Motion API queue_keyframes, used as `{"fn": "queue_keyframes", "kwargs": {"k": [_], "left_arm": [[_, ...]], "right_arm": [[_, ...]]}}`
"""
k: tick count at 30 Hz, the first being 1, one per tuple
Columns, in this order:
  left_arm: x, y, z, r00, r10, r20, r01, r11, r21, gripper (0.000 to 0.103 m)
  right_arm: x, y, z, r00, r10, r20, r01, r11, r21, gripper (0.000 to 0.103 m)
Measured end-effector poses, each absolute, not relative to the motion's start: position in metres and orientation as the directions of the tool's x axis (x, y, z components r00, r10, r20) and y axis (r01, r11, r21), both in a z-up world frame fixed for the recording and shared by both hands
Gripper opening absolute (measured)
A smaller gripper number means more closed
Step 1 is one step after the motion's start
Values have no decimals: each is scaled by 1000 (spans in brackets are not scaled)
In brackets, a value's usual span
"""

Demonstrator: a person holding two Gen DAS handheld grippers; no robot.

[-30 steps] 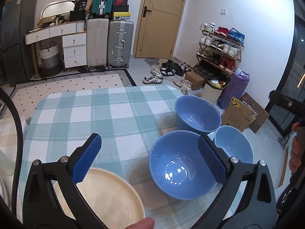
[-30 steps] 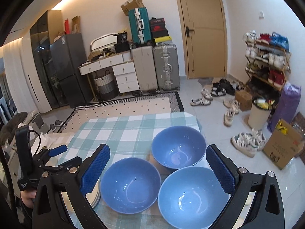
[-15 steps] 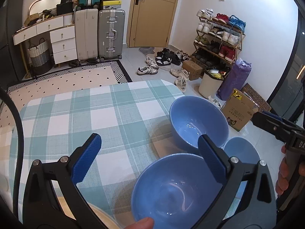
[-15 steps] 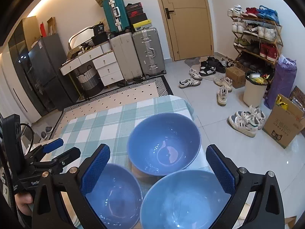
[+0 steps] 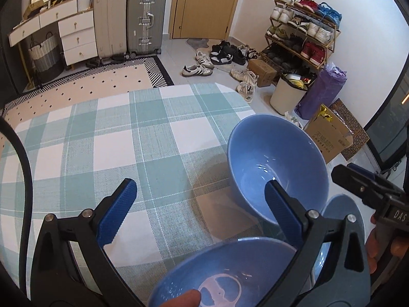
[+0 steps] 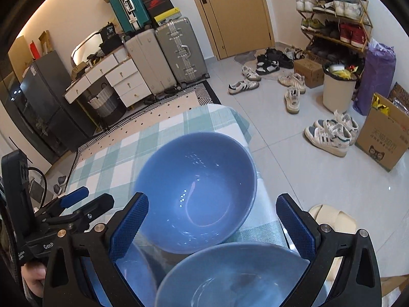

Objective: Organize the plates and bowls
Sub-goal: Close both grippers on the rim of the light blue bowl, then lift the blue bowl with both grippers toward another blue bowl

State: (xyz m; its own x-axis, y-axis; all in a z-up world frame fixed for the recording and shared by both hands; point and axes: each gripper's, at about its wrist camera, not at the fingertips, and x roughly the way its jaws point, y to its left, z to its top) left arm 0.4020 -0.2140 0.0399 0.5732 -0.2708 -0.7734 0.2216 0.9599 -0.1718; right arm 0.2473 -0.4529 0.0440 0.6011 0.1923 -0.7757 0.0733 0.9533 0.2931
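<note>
On my left-wrist feed, the left tongs (image 5: 200,208) are spread wide with nothing between the blue ribbed pads, hanging over the bench (image 5: 115,140) with its teal-and-white checked cloth. A glossy blue round bowl (image 5: 225,276) sits at the bottom edge of that view, mouth up, partly under the left tongs' right finger. Beyond it a second blue round bowl (image 5: 278,163) stands upright near the bench's far right corner, opening to the ceiling. A round bowl gives me no long axis to report; each one's axis runs straight up. To the right of the two, a sliver of a third blue bowl (image 5: 342,209) shows behind the finger frame, and the right tongs (image 5: 363,186) come in from the right edge.

On the right-wrist feed, the left tongs (image 6: 76,204) show at the left. The right tongs (image 6: 212,222) are also parted wide and grip nothing, held above the far bowl (image 6: 199,189), which lies between their pads in view without touching them. The third bowl (image 6: 235,276) fills the bottom, just beside the far one; whether their rims touch I cannot tell.
</note>
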Motion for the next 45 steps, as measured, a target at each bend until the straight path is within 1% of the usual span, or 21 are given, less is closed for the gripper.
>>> {"fn": "queue_keyframes", "kwargs": {"k": [1, 4, 5, 6, 8, 9, 11, 13, 15, 17, 19, 21, 25, 27, 29, 32, 33, 37, 45], "left_arm": [[407, -214, 35, 566, -269, -779, 215, 961, -175, 95], [420, -216, 21, 548, -270, -792, 214, 960, -180, 90], [425, -218, 17, 539, -266, -799, 215, 961, -175, 87], [429, -221, 12, 530, -262, -807, 219, 961, -168, 84], [437, -226, 3, 507, -261, -821, 231, 959, -162, 73], [438, -228, 1, 496, -271, -825, 239, 956, -171, 71], [442, -232, -6, 476, -288, -831, 246, 951, -188, 63], [444, -239, -9, 470, -292, -833, 259, 948, -186, 61], [444, -247, -11, 468, -295, -833, 276, 944, -180, 56], [444, -253, -14, 465, -298, -834, 284, 942, -178, 49], [446, -256, -15, 464, -300, -833, 286, 941, -180, 46], [445, -257, -15, 464, -300, -834, 286, 941, -180, 42], [445, -260, -15, 465, -304, -832, 292, 939, -180, 34], [446, -262, -15, 465, -310, -829, 297, 937, -184, 30], [444, -264, -13, 466, -318, -826, 305, 934, -188, 23], [440, -269, -10, 476, -306, -824, 323, 933, -160, 16], [439, -271, -9, 480, -302, -824, 328, 933, -152, 15], [437, -270, -8, 487, -294, -822, 325, 935, -142, 15], [432, -263, 2, 517, -295, -804, 318, 938, -139, 15]], "right_arm": [[250, -455, 39, 595, 189, -781, 78, 954, 290, 101], [257, -459, 28, 578, 192, -793, 83, 953, 290, 93], [259, -460, 25, 572, 193, -797, 86, 953, 292, 89], [261, -462, 21, 564, 197, -802, 90, 951, 297, 83], [264, -464, 15, 552, 204, -809, 96, 948, 304, 78], [265, -464, 13, 550, 209, -809, 95, 946, 309, 78], [268, -465, 9, 545, 218, -810, 93, 944, 317, 75], [268, -466, 6, 542, 225, -809, 87, 943, 321, 74], [269, -465, 4, 541, 228, -810, 77, 945, 318, 68], [269, -465, 3, 536, 228, -813, 73, 947, 314, 66], [269, -465, 2, 535, 231, -813, 68, 947, 313, 64], [269, -465, 1, 535, 227, -814, 69, 948, 310, 59], [269, -465, 1, 534, 228, -814, 65, 949, 308, 55], [269, -465, 0, 532, 227, -816, 61, 951, 305, 52], [269, -463, 0, 533, 222, -816, 61, 953, 298, 48], [269, -461, 2, 539, 208, -816, 57, 958, 282, 43], [268, -461, 2, 544, 205, -814, 57, 959, 279, 41], [268, -460, 4, 550, 200, -811, 52, 961, 273, 37], [266, -456, 9, 560, 199, -804, 41, 963, 267, 37]]}}
